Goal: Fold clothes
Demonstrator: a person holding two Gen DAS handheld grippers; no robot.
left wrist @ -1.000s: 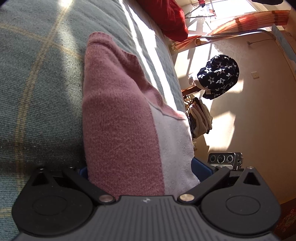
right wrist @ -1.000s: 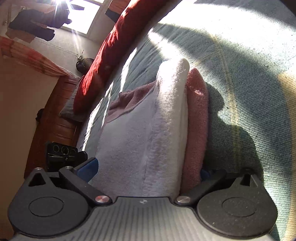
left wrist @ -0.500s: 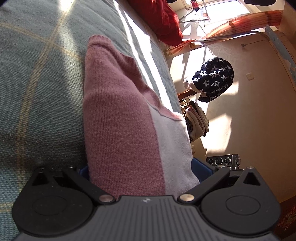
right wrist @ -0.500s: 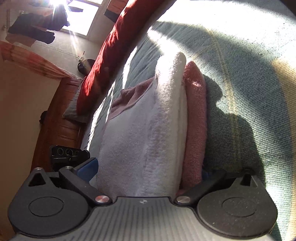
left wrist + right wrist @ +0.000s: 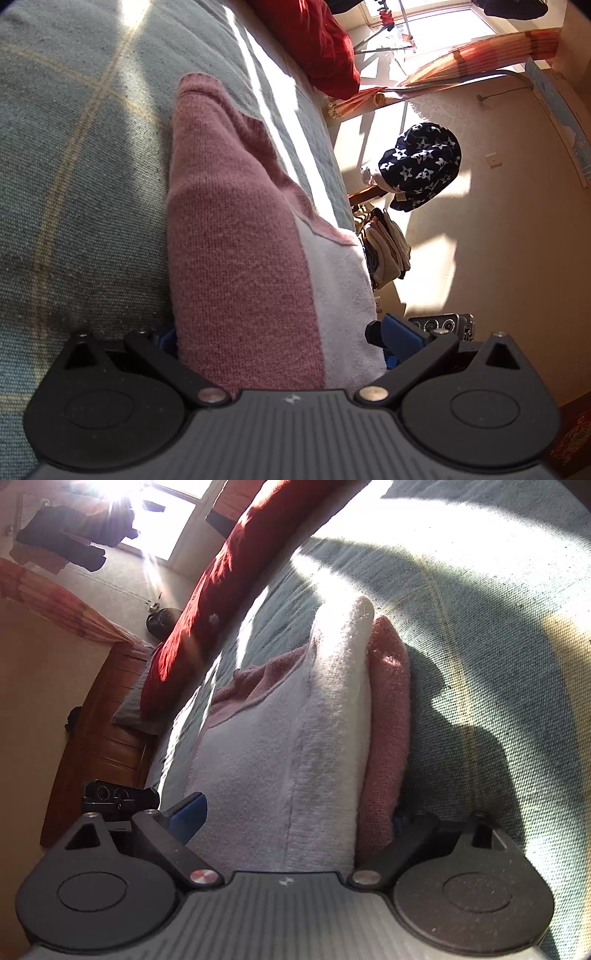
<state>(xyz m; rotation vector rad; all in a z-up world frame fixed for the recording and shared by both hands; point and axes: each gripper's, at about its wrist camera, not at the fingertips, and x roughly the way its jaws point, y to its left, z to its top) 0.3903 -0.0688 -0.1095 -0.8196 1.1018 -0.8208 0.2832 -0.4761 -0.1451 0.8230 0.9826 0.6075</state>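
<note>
On my right gripper (image 5: 291, 812) the blue fingers (image 5: 188, 814) stand wide and are closing. The folded sweater (image 5: 295, 738) fills the gap between them. The left finger shows clear of the cloth on its side; the right finger is mostly hidden behind the pink edge, so I cannot confirm contact there.

On my left gripper (image 5: 277, 336) the fingers (image 5: 400, 334) are also spread wide, with the same sweater (image 5: 240, 240) between them. The right finger sits just beside the white panel; the left one is nearly buried under the pink knit — whether either pad presses, I cannot tell.

The sweater is a pink and white knit, folded into a thick bundle and lying on the bed (image 5: 74, 166), a grey-green cover with pale yellow lines. Each camera shows the other gripper's body at the far side of the bundle.

Further out: a red pillow (image 5: 207, 620) along the bed's far edge, a wooden headboard (image 5: 96, 746), an orange curtain (image 5: 461, 70), a star-print cloth (image 5: 421, 162) hanging by the wall, and strong sun from the window (image 5: 166, 520).
</note>
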